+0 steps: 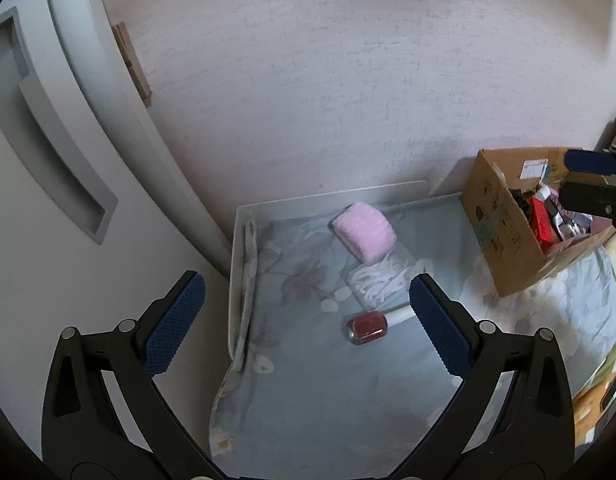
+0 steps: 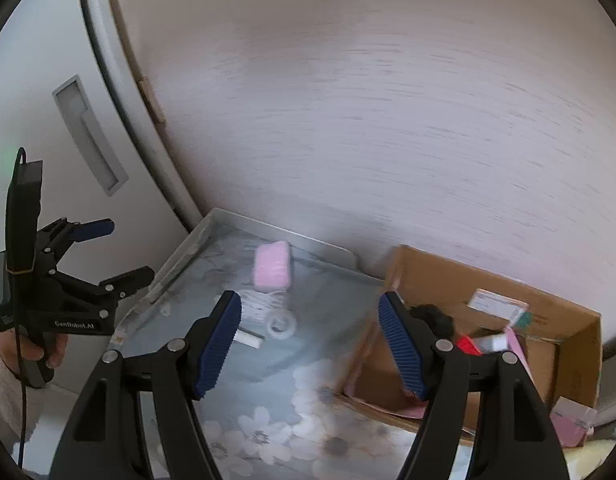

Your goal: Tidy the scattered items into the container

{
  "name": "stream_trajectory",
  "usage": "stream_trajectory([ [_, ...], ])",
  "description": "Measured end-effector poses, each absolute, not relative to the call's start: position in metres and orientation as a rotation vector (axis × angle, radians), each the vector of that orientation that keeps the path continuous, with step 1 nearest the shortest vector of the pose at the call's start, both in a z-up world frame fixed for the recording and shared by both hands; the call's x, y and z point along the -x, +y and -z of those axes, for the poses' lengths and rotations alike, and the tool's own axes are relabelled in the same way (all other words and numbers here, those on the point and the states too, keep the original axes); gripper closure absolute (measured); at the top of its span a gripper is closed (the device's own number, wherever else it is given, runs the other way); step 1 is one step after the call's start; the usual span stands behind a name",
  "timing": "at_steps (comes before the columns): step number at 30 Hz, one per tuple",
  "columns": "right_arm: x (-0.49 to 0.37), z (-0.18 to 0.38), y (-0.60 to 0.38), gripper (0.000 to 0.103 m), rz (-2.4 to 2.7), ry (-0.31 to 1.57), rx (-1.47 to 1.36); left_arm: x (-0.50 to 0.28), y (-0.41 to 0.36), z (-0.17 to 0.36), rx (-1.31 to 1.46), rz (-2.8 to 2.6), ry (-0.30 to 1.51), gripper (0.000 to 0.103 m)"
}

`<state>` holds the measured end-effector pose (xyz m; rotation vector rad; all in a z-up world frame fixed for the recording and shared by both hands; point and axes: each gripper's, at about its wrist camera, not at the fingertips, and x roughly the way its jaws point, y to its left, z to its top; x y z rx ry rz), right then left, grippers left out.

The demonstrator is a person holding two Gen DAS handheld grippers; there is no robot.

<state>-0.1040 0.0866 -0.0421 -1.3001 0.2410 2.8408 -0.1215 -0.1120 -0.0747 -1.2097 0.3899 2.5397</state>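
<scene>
Left wrist view: the left gripper (image 1: 306, 320) hung over the floral bedsheet (image 1: 328, 392), jaws spread wide and holding nothing. The cardboard box (image 1: 504, 236) sat at the far right, already part filled. Left of the box lay a pink roll (image 1: 364, 230), and nearer than that a red bottle (image 1: 367, 327) on its side.

Right wrist view: the right gripper (image 2: 310, 344) was also wide open and empty, its right finger over the box (image 2: 564, 324) edge. The pink roll (image 2: 273, 266) lay left of the box, by the wall. The left gripper (image 2: 108, 252) showed far left of the box, jaws apart.
</scene>
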Motion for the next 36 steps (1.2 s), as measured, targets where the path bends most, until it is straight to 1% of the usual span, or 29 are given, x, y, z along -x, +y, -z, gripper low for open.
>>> stream_trajectory([
  [7, 0.123, 0.054, 0.058, 0.036, -2.857, 0.198, 1.377, 0.115, -0.116, 0.091, 1.212, -2.449, 0.367, 0.001],
  [13, 0.137, 0.071, 0.048, 0.036, -2.869, 0.271, 1.44, 0.111, -0.115, 0.114, 1.227, -2.385, 0.346, 0.001],
  [18, 0.15, 0.103, 0.044, 0.036, -2.847, 0.335, 1.505, 0.108, -0.11, 0.148, 1.216, -2.355, 0.31, 0.001],
  [21, 0.158, 0.135, 0.041, 0.036, -2.821, 0.34, 1.555, 0.107, -0.1, 0.171, 1.188, -2.335, 0.343, 0.001],
  [25, 0.164, 0.168, 0.04, 0.036, -2.779, 0.345, 1.604, 0.106, -0.083, 0.194, 1.168, -2.3, 0.436, 0.001],
  [28, 0.167, 0.175, 0.037, 0.036, -2.789, 0.315, 1.608, 0.105, -0.074, 0.203, 1.155, -2.279, 0.463, 0.001],
  [36, 0.173, 0.186, 0.041, 0.036, -2.801, 0.275, 1.609, 0.111, -0.068, 0.213, 1.147, -2.262, 0.452, 0.001],
])
